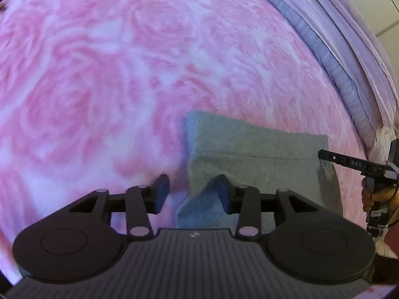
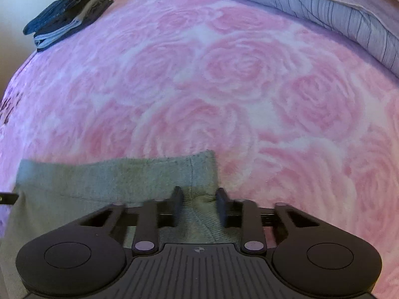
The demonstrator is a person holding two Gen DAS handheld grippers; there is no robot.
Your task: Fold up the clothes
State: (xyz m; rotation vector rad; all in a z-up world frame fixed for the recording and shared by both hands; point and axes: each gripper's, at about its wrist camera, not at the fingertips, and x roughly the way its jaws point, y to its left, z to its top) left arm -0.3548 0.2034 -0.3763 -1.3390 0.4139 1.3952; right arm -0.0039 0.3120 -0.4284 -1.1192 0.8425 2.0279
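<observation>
My left hand-held gripper (image 1: 190,194) gapes over the grey garment's (image 1: 249,159) left edge on the bed (image 1: 99,74); my right hand-held gripper (image 2: 198,205), apart, straddles its five-o'clock corner. Closing shallow could drop the fold.

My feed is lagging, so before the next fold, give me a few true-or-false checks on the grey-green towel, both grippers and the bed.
1. The grey-green terry towel lies on a pink rose-patterned blanket. True.
2. The left gripper is clamped shut on the towel. False: its jaws stand apart, straddling the towel's edge.
3. The right gripper is open, with towel fabric between its fingers. True.
4. A stack of folded dark clothes sits at the bed's far left corner. True.
5. The towel is rolled into a tube. False: it lies flat, folded over.
</observation>
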